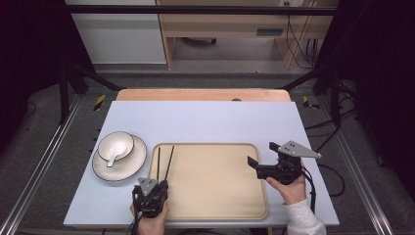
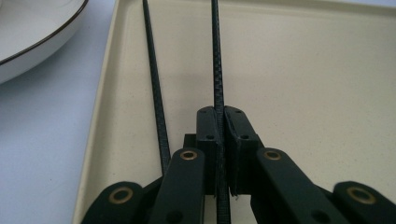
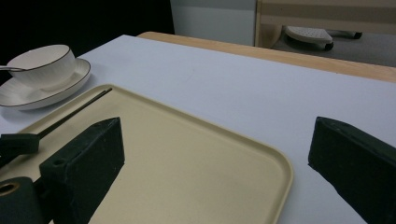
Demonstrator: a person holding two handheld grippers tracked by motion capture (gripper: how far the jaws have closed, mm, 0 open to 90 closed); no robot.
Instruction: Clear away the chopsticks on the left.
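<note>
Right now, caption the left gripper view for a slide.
Left gripper shut on one black chopstick, the second chopstick lying beside it on the beige tray.

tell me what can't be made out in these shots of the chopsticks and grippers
- Left chopstick's near end: in the left gripper view it passes under the left gripper's linkage, so whether it is gripped is unclear; the right chopstick sits clamped between the jaws.
- Chopstick tips: cut off by that view's top edge.
- Bowl contents: too small in the high view beyond a spoon.
- Right gripper: open, over the tray.
</note>
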